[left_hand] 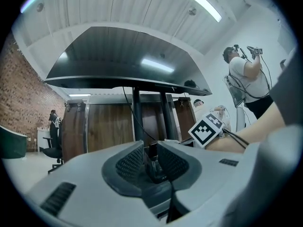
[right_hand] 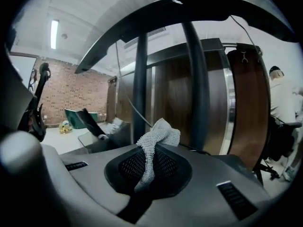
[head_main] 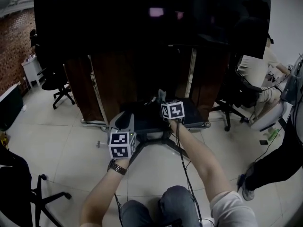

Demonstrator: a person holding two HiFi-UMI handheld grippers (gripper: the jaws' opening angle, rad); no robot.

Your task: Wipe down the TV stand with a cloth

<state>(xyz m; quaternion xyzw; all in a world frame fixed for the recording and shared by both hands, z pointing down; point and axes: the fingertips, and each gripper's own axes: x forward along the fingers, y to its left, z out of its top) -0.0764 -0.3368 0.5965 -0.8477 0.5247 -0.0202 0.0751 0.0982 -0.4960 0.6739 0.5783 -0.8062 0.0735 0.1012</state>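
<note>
Right gripper view is showing the right gripper (right_hand: 152, 161) clamping a grey cloth (right_hand: 160, 132), held in front of the TV stand (right_hand: 198, 84) poles. Left gripper (left_hand: 150, 156) is standing narrowly parted, gripping nothing.

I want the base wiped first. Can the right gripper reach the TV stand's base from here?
Probably yes: the right gripper, shut on the grey cloth, sits over the TV stand's base, with nothing visible between them.
</note>
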